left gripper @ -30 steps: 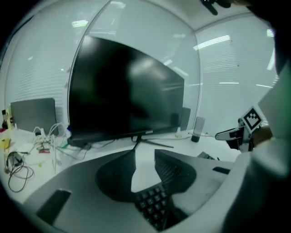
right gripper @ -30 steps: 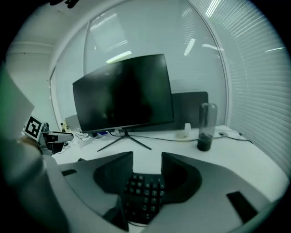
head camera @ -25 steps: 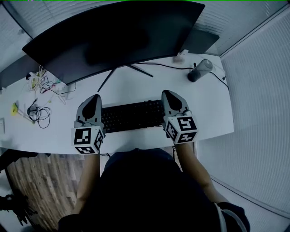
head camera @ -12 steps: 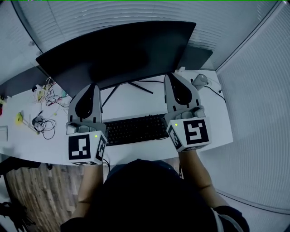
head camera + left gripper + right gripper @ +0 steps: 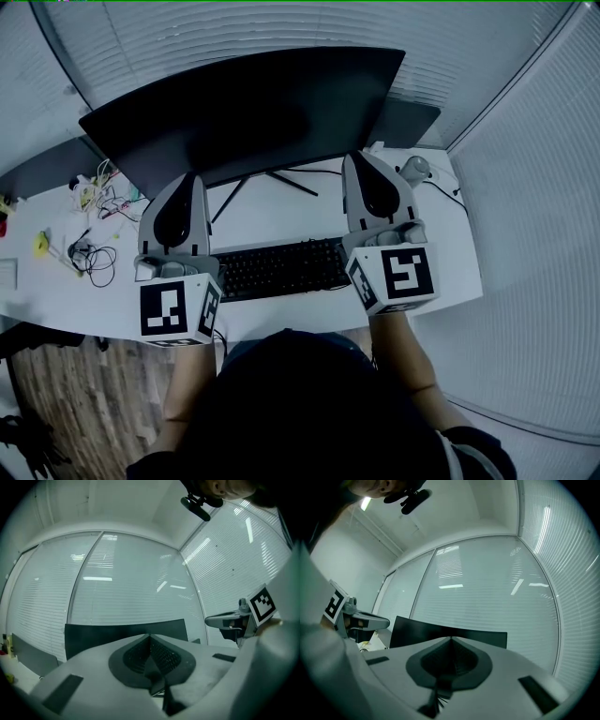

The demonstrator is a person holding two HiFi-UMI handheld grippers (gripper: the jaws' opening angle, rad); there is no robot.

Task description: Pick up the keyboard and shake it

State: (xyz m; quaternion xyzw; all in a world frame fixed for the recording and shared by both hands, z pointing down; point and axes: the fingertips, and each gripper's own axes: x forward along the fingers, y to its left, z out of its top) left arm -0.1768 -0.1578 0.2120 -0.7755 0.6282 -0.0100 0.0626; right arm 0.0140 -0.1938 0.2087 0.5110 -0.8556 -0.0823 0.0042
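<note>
A black keyboard point(image 5: 281, 267) spans the gap between my two grippers above the white desk point(image 5: 272, 202). My left gripper point(image 5: 185, 178) is shut on its left end and my right gripper point(image 5: 359, 159) on its right end, both pointing toward the monitor. In the left gripper view the jaws point(image 5: 150, 637) meet in a seam, with a dark sliver of keyboard point(image 5: 157, 688) low between them. The right gripper view shows the same: shut jaws point(image 5: 451, 639) and a strip of keys point(image 5: 439, 692) at their base. Both keyboard ends are hidden by the gripper bodies.
A wide curved black monitor point(image 5: 244, 112) on a splayed stand stands just behind the keyboard. Tangled cables point(image 5: 89, 253) and small items lie at the desk's left; a grey object point(image 5: 412, 169) and a cable at its right. Blinds cover the walls; wood floor lower left.
Over the last second both grippers rose from desk level toward the head camera and tilted up toward the monitor, keyboard between them. Almost nothing moved in the last half second.
</note>
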